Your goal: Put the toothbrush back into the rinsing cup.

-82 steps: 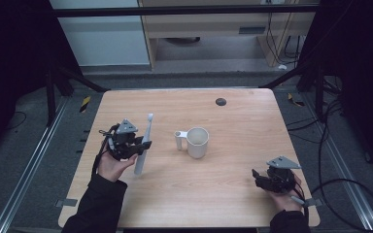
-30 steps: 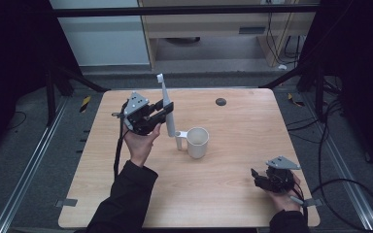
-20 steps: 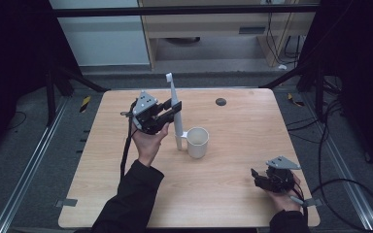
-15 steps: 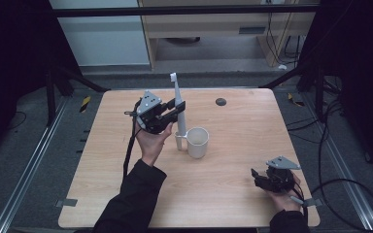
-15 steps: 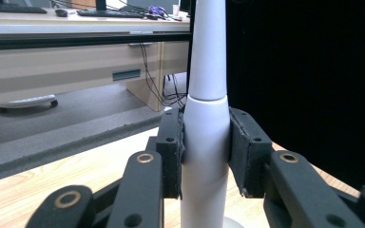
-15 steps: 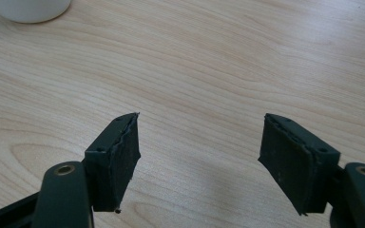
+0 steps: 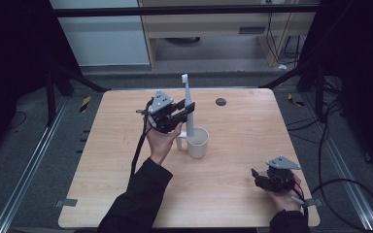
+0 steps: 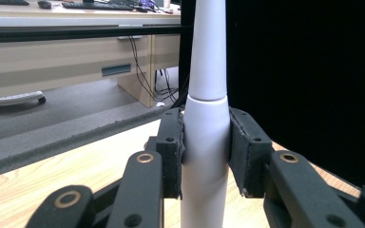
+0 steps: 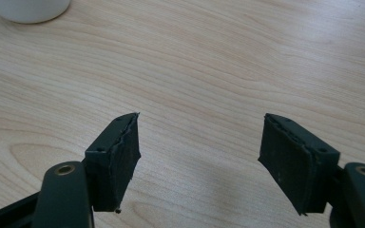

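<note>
A white electric toothbrush (image 7: 188, 108) stands upright, brush head up, with its lower end at the rim of a white mug (image 7: 197, 142) in the middle of the wooden table (image 7: 233, 116). My left gripper (image 7: 182, 110) is shut on its handle; in the left gripper view both pads press the white handle (image 8: 204, 137) from either side. Near the table's front right corner my right gripper (image 7: 258, 177) rests low, open, with bare wood between its pads (image 9: 116, 154). The mug's base (image 9: 28, 8) sits at the top left of the right gripper view.
A small dark round object (image 7: 220, 101) lies at the far side of the table. Beyond the table stand a desk with drawers (image 7: 213, 24) and loose cables (image 7: 277, 43) on the floor. Metal rails (image 7: 34, 160) run along both sides.
My left gripper has carried the toothbrush to the right, from left of the mug to over its rim, keeping it upright. The right gripper has stayed put.
</note>
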`<state>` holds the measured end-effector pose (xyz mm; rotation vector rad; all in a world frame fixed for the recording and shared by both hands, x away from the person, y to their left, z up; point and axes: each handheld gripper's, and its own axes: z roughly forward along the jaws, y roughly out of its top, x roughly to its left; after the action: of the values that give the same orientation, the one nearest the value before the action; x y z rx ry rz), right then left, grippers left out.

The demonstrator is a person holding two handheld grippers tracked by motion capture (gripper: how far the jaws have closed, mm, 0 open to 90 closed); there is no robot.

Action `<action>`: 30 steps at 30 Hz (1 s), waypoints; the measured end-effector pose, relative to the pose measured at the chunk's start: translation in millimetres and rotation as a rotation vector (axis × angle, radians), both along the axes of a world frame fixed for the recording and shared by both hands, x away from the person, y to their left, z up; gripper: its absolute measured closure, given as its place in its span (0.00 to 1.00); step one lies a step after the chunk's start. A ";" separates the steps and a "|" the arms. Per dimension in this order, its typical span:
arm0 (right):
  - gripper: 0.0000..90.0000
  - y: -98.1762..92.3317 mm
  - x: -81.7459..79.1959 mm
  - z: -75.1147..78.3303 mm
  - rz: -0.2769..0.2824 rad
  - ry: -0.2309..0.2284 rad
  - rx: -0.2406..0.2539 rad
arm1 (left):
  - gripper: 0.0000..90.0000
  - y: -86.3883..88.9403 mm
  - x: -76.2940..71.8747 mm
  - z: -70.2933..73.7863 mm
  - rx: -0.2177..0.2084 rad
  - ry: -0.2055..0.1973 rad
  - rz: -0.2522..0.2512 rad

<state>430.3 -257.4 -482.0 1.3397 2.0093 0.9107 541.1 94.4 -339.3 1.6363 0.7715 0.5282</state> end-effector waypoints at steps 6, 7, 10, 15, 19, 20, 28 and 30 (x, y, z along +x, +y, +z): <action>0.33 0.1 0.1 -0.2 0.001 -0.001 0.001 | 0.75 -8.9 4.5 -8.0 0.004 0.018 -0.012; 0.33 0.0 0.2 -0.3 0.002 -0.002 -0.001 | 0.75 -10.5 5.1 -9.4 0.009 0.020 -0.014; 0.33 -0.3 0.2 -0.4 0.003 0.000 0.000 | 0.75 -14.6 6.3 -13.4 0.028 0.025 -0.017; 0.33 -0.3 0.2 -0.6 0.001 0.000 0.001 | 0.75 -18.2 8.5 -21.2 0.044 0.043 -0.020; 0.33 0.0 0.3 -0.6 0.004 0.002 0.001 | 0.75 -19.0 10.2 -28.3 0.057 0.061 -0.022; 0.33 0.0 0.4 -0.8 0.004 0.002 -0.001 | 0.75 -19.6 10.6 -30.8 0.063 0.065 -0.022; 0.33 0.1 0.5 -1.0 0.004 0.002 -0.007 | 0.75 -22.6 12.8 -45.7 0.094 0.099 -0.028; 0.33 0.0 0.9 -1.3 0.006 0.000 -0.010 | 0.75 -24.0 13.3 -49.5 0.099 0.106 -0.031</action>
<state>431.2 -257.4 -483.2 1.3291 2.0158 0.9028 554.3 70.4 -388.8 1.7769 0.8072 0.4663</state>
